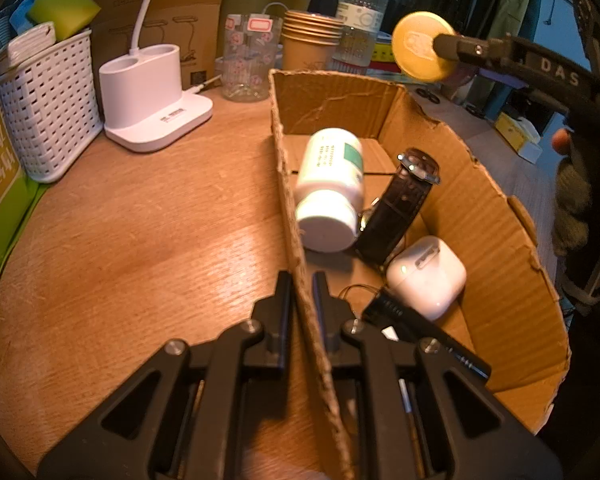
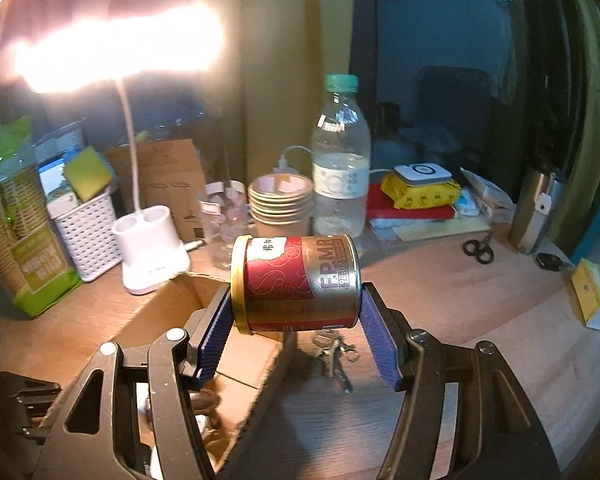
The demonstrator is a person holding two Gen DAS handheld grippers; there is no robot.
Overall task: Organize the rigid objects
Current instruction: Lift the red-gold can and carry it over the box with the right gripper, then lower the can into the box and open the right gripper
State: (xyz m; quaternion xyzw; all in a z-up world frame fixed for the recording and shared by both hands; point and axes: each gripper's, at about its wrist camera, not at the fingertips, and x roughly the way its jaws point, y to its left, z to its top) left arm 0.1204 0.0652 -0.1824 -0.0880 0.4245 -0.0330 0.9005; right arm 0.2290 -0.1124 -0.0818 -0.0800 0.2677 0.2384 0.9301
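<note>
An open cardboard box [image 1: 496, 216] sits on the wooden desk. Inside lie a white pill bottle [image 1: 330, 190], a black-strapped watch [image 1: 400, 204], a white earbuds case [image 1: 428, 276] and a black stick-like item [image 1: 424, 330]. My left gripper [image 1: 302, 294] is shut on the box's left wall [image 1: 296, 216]. My right gripper [image 2: 296, 316] is shut on a red and gold tin can [image 2: 296, 284], held sideways in the air above the box [image 2: 180, 300]. In the left wrist view the can's yellow end [image 1: 416, 46] shows above the box's far right corner.
At the back stand a white lamp base [image 1: 152, 96], a white basket [image 1: 48, 104], a glass jar [image 1: 252, 60], stacked paper cups [image 1: 310, 42] and a water bottle [image 1: 362, 12]. Keys [image 2: 336, 356], scissors [image 2: 478, 250] and a yellow box [image 2: 596, 294] lie right of the cardboard box.
</note>
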